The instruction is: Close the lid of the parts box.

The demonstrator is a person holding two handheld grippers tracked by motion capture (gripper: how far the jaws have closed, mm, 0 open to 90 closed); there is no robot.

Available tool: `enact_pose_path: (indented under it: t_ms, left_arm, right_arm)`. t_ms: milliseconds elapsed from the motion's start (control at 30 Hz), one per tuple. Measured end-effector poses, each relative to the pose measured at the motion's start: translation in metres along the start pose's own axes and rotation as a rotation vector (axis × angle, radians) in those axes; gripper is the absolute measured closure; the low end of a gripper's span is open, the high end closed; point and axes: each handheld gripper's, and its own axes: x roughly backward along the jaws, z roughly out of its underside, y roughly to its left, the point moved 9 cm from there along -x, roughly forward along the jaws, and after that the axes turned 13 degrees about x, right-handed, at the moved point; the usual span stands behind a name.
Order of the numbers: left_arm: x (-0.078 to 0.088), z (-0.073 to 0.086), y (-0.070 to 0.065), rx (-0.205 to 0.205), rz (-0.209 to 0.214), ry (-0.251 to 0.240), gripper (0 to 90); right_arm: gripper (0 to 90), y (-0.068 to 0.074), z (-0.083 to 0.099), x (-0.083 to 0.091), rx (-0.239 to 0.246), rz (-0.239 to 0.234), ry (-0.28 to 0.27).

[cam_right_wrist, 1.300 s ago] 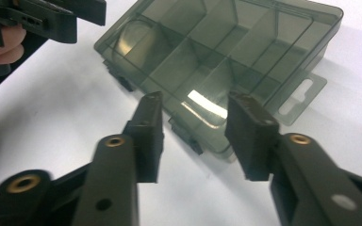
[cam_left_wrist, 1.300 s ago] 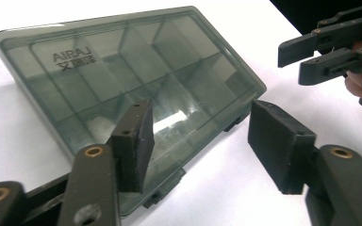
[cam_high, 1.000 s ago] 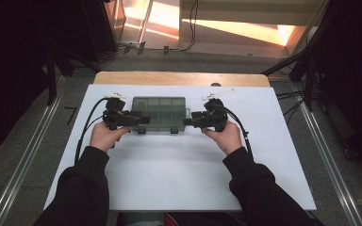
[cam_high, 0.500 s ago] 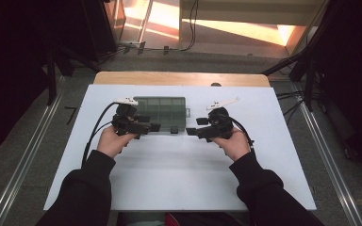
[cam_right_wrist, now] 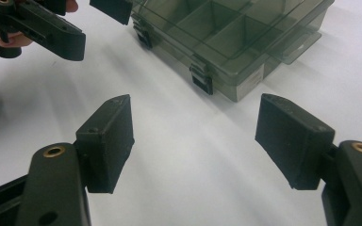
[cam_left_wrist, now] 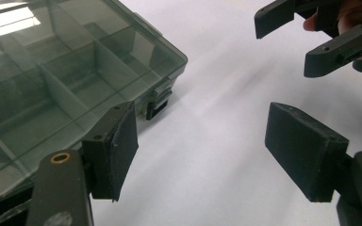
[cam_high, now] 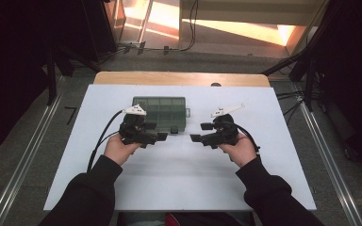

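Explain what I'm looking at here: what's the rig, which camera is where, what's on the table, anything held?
There is no robot arm. A person sits at a white table and holds a hand-operated two-jaw gripper in each hand: the left gripper and the right gripper.

The high view comes from a fixed camera overhead, with the forearms entering from the bottom. The other two cameras ride on the grippers and look along their own black fingers, so each also catches the other gripper farther off.

On the table lies one smoky transparent compartment box, its lid shut, with dark latches along its near edge. Its compartments look empty.

Nothing is held. Both grippers have just been opening; their fingers stand wide apart over bare table, just in front of the box.
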Motion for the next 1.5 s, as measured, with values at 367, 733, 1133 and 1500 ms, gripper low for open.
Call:
enact_pose_path:
  t_ms: [367,733,1133,1500]
  left_arm:
    - [0.002,0.014,-0.005,-0.019,0.006,-0.009,26.5]
    - [0.008,0.033,-0.009,-0.03,0.019,-0.003,26.3]
    - [0.02,0.052,-0.012,-0.042,0.035,0.013,26.3]
    - [0.034,0.066,-0.01,-0.046,0.033,0.023,26.2]
  right_arm:
    - [26.3,0.006,0.015,0.013,0.019,0.013,0.002]
    - [26.0,0.014,0.032,0.021,0.022,0.015,0.003]
    - [25.6,0.023,0.047,0.024,0.03,0.009,0.008]
    - [25.6,0.02,0.062,0.04,0.004,0.029,0.007]
